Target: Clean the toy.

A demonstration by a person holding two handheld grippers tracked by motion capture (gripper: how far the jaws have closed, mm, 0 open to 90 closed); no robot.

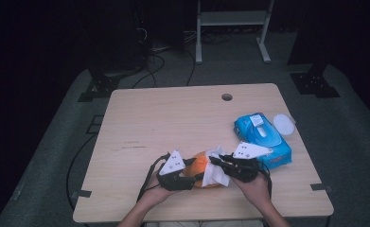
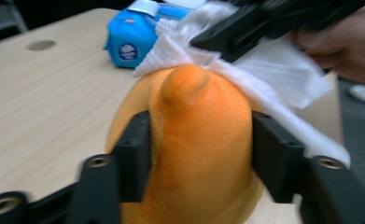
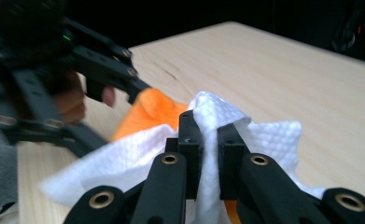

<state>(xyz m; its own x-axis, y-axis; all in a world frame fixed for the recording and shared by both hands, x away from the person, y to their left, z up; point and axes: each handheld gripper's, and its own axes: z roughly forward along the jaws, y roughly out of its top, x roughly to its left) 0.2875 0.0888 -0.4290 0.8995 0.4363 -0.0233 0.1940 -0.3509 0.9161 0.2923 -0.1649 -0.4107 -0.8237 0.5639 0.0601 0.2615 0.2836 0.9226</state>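
**Wiping an orange object, held two-handed**

Left gripper (image 2: 196,154): jaws clamped on either flank of an orange object (image 2: 194,140), matte, rounded, with a blunt nub on top; exact kind hard to tell. Right gripper (image 3: 210,133): jaws pinched shut on a bunched fold of white wipe (image 3: 245,135), draped over the object's far-right shoulder.

Object resting at the near middle of the tabletop (image 1: 173,113), between both hands. Probably light and fairly firm, smooth enough to slip under a sideways rub; best held low on the broad flanks, as now. Wipe thin, soft, embossed with a fine dimpled weave, limp; best gripped by a gathered fold.

Farther right, just beside the right gripper: blue wipes pack (image 1: 263,137), glossy soft plastic. At the right edge, a white round lid (image 1: 284,124). Pale wood-grain tabletop, cable hole at far side.
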